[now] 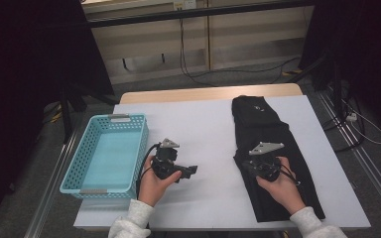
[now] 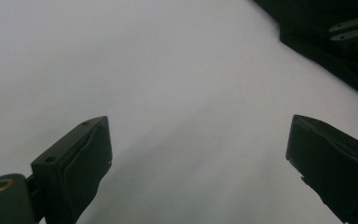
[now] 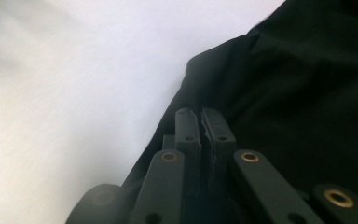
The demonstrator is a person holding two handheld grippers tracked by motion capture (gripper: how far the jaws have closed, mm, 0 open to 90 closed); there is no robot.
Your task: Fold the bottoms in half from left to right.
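Note:
A black garment (image 1: 263, 124), folded long, lies on the right half of the white-covered table (image 1: 198, 119). My right gripper (image 1: 248, 166) rests low at the garment's left edge, about halfway along it. In the right gripper view its jaws (image 3: 201, 114) are pressed together over the black cloth (image 3: 298, 84), and I see no cloth between them. My left gripper (image 1: 191, 171) hovers over bare white table right of the basket. Its jaws stand wide apart (image 2: 198, 135) with nothing between them. The garment (image 2: 326, 51) fills the upper right corner of the left gripper view.
A light blue perforated basket (image 1: 114, 119) stands empty at the table's left side. White table surface lies between the basket and the garment. Beyond the table's far wooden edge (image 1: 208, 93) are floor, cables and dark stands.

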